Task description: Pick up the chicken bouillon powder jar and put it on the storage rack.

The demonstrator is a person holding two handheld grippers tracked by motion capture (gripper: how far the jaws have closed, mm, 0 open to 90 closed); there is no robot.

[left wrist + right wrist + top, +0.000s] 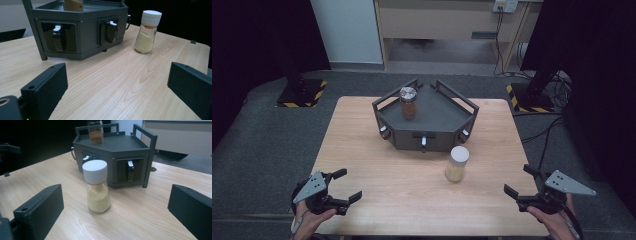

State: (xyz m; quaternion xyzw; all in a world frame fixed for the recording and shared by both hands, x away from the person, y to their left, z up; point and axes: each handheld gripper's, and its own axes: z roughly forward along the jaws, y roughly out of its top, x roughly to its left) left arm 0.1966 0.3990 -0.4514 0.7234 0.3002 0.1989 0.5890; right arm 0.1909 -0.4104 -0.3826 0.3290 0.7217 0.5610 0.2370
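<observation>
Ahead of the wide-open, empty right hand-held gripper (112, 212), well apart: white-capped spice jar (97, 186), upright on table (150, 220)

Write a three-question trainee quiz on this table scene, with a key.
1. True or false: the white-capped shaker stands on top of the grey rack.
2. Which jar stands on the rack: A) the brown spice jar, B) the shaker of yellow granules, C) none?
3. Fill in: the right claw and the left claw are both ____, with nothing between their jaws.

Key:
1. False; it stands on the wooden table, in front of the rack.
2. A.
3. Open.
</observation>
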